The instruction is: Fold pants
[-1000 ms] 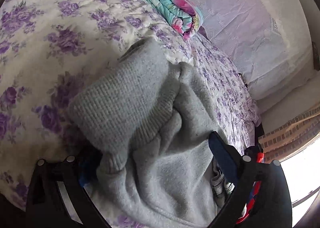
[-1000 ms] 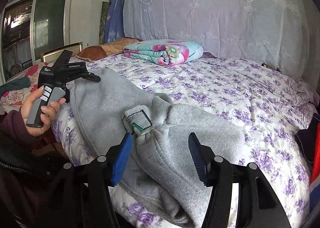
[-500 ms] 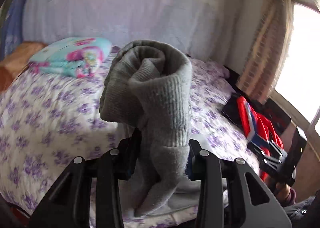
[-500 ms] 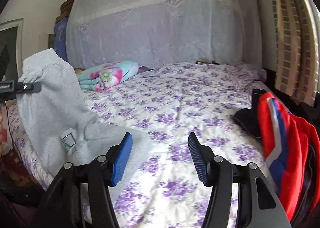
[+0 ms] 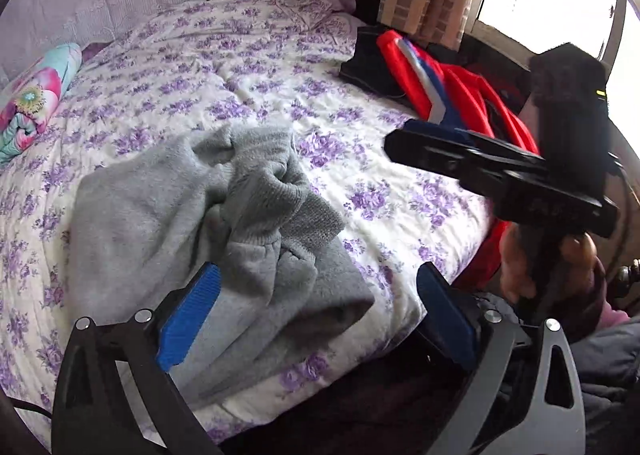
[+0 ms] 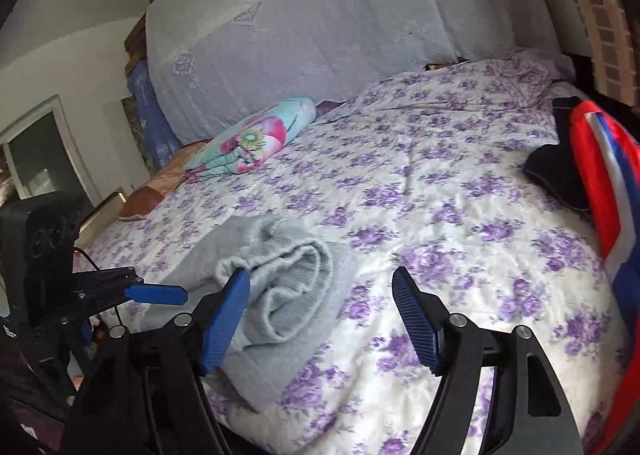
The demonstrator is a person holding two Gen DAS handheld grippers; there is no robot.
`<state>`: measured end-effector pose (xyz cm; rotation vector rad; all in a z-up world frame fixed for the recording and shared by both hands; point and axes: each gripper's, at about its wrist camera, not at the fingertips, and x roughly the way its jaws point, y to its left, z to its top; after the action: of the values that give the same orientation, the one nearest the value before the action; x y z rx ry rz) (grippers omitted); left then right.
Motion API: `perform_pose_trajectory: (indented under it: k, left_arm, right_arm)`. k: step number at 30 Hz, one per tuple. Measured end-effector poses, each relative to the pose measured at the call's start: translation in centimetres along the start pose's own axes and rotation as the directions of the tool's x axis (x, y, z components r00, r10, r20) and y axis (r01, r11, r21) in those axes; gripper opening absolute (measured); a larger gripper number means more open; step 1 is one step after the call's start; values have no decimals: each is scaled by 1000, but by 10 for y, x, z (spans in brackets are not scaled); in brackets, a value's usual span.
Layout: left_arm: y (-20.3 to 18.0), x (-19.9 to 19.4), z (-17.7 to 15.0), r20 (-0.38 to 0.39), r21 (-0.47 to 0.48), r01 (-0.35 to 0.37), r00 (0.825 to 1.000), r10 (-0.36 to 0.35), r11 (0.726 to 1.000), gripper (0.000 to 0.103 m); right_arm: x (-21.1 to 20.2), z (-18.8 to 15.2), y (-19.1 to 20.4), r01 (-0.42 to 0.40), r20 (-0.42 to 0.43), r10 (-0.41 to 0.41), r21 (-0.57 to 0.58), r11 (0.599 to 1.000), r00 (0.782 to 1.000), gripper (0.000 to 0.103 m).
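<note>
Your left hand-held gripper hangs with its jaws spread wide and nothing between them, just above the near edge of the bed; your right hand-held gripper is likewise agape and empty. Below them, one pair of grey pants lies in a rumpled heap near the bed's front edge, ribbed cuffs bunched on top. Expect soft, thick fleece that sags and slides over itself (light, not fragile); pinch the waistband or cuffs, where layers are firm. Beyond lie one folded floral quilt and one red jacket.
</note>
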<state>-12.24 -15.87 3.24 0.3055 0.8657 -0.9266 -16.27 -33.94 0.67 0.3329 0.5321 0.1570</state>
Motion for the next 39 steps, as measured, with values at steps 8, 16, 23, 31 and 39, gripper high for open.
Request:
perform_pose_trajectory:
  k: [8, 16, 23, 31, 39]
  left_arm:
    - [76, 10, -28, -35, -234, 27, 999, -36, 972, 98]
    - [63, -12, -31, 40, -194, 131, 991, -125, 972, 98]
    - [81, 29, -49, -55, -263, 194, 975, -215, 945, 98]
    - [77, -28, -52, 23, -195, 159, 987, -157, 968, 98]
    - [84, 22, -77, -22, -233, 109, 993, -118, 966, 98]
  right_arm:
    - [94, 1, 48, -88, -298, 79, -17, 996, 951, 87]
    - [38, 10, 67, -114, -192, 100, -66, 991, 976, 28]
    - [68, -24, 17, -36, -316, 70, 112, 993, 946, 52]
    - [15, 59, 93, -170, -100, 160, -98, 981, 982, 55]
    - [150, 6, 28, -54, -381, 80, 78, 996, 921, 47]
